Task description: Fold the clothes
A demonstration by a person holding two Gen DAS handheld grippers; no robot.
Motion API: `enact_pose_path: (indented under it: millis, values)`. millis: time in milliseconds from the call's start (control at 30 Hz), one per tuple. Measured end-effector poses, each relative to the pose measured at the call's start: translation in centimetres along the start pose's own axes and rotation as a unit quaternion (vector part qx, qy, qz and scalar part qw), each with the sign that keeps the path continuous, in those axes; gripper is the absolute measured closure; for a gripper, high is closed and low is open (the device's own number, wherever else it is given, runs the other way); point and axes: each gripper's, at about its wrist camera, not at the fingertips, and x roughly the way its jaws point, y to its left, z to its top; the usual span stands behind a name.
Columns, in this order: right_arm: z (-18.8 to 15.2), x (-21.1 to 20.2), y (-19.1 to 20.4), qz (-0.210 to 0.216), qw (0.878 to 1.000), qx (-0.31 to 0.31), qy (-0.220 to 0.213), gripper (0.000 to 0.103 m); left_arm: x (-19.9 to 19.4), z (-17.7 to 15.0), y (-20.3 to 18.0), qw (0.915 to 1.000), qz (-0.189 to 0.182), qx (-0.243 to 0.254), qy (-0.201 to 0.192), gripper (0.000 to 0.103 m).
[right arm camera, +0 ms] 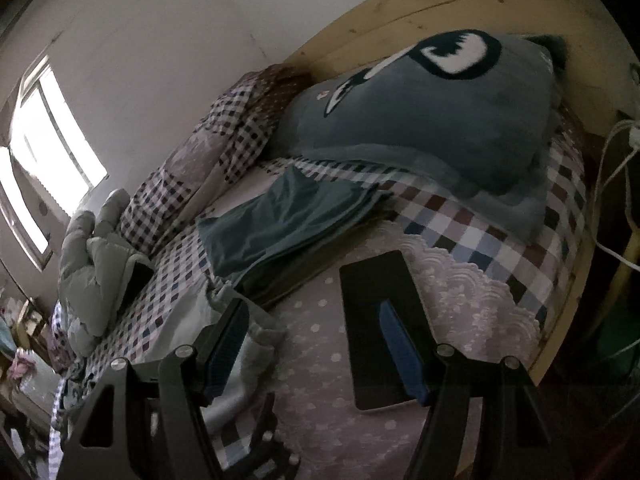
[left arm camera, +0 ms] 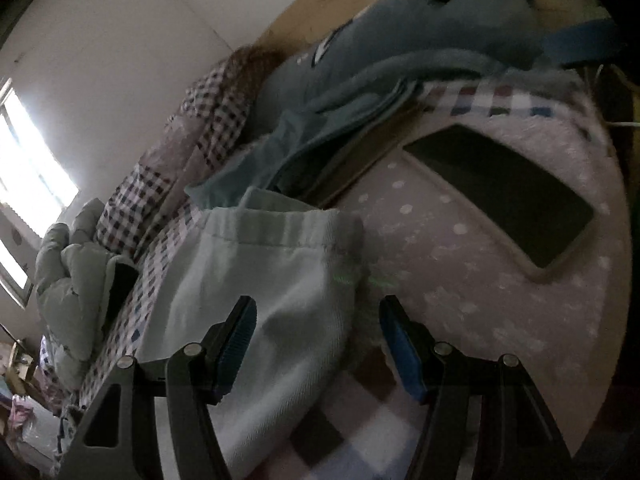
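Starting at the far left: skirting a puffy grey-green jacket point(left arm camera: 68, 272) heaped on the checked bedspread point(left arm camera: 160, 276), well apart from the work and posing little trouble.

Next, hovering with the left gripper point(left arm camera: 320, 328) spread wide and carrying nothing, low over a pale garment with an elastic waistband point(left arm camera: 264, 280). Judging this the piece for folding, lying flat across the bedspread and onto the pink dotted blanket point(left arm camera: 460, 288). Straddling only its right-hand edge, so risking a pinch of one thin layer, or of blanket pile along with it, and dragging the lot askew.

Just beyond, passing a folded teal garment point(left arm camera: 256, 168) resting on some dark flat things, too blurred for naming. Risking a nudge that undoes that stack if lifting the pale cloth high and forward.

Further right, holding the right gripper point(right arm camera: 316, 340) likewise wide apart and empty, with one finger over the crumpled pale cloth and the other over a dark phone point(right arm camera: 368, 300) lying on the blanket near the garment. Probably the main hazard: closing or sweeping here and catching the phone, or flipping fabric over it and sliding it toward the bed's edge.

At the far right, steering clear of white cables point(right arm camera: 616, 160) dangling beside the wooden headboard point(right arm camera: 400, 12), a snag only on a wide swing.
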Motion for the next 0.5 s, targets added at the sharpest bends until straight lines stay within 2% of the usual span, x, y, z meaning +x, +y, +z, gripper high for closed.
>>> enact_pose_path:
  millis: [100, 167, 233, 300, 367, 433, 500]
  values:
    - [0.1, 0.0, -0.7, 0.001, 1.0, 0.009, 0.003, 0.031, 1.5, 1.0, 0.2, 0.9999, -0.003, -0.009, 0.013, 0.034]
    - [0.1, 0.1, -0.9, 0.002, 1.0, 0.01, 0.004, 0.031, 2.5, 1.7, 0.8, 0.9993, -0.007, -0.022, 0.028, 0.038]
    - [0.0, 0.1, -1.0, 0.003, 1.0, 0.01, 0.006, 0.031, 3.4, 2.0, 2.0, 0.9976, -0.027, -0.045, 0.046, 0.073]
    - [-0.1, 0.1, -1.0, 0.004, 1.0, 0.011, 0.007, 0.031, 3.2, 2.0, 3.7, 0.9951, -0.054, -0.07, 0.044, 0.088]
    - [-0.2, 0.1, -1.0, 0.005, 1.0, 0.011, 0.009, 0.031, 2.8, 1.9, 5.5, 0.9914, -0.081, -0.095, 0.038, 0.09]
    - [-0.3, 0.1, -1.0, 0.009, 1.0, 0.011, 0.01, 0.031, 0.7, 1.5, 7.7, 0.9865, -0.104, -0.126, 0.003, 0.091]
    - [-0.3, 0.0, -0.7, 0.014, 1.0, 0.007, 0.01, 0.031, -1.7, 0.8, 10.9, 0.9761, -0.127, -0.173, -0.032, 0.091]
